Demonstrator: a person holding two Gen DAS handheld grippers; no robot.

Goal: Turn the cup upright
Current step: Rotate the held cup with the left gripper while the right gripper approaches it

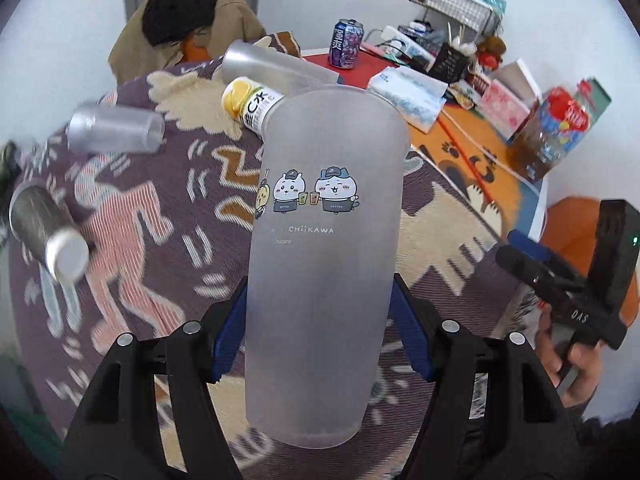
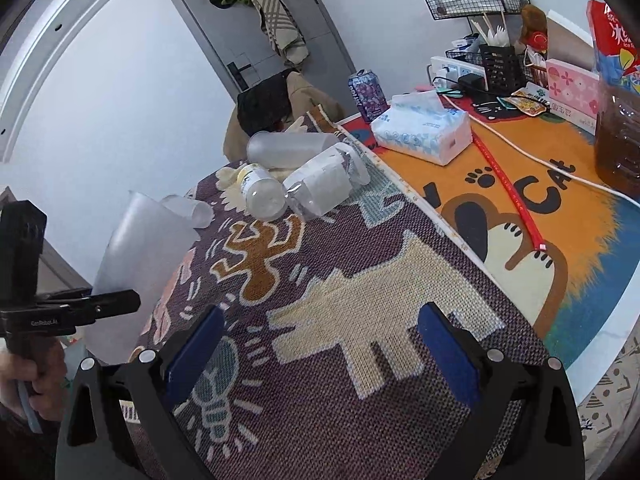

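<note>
A frosted cup point(image 1: 324, 264) printed with cartoon figures is being held clamped near its base between the blue pads point(image 1: 224, 340) of the left hand-held gripper point(image 1: 320, 336), lifted clear above the patterned woven cloth point(image 2: 360, 280) covering the tabletop. The wider mouth is being carried at the far end, away from the camera, with the narrower closed base nearest it; in the right wrist view the cup is seen tilted with the mouth uppermost, so the turning step is judged to be well advanced and the setting-down not yet done. The right hand-held gripper point(image 2: 320, 344) is being held released over the cloth, its pads apart with nothing between them, well to the side of the cup. Beyond the cup, a yellow-capped bottle point(image 1: 248, 108), further frosted cups point(image 1: 276, 72) and a crumpled clear bottle point(image 2: 328, 180) are lying on their sides. For the next move, the base is judged to need levelling and lowering onto a bare patch of cloth, clear of those items, before release.
</note>
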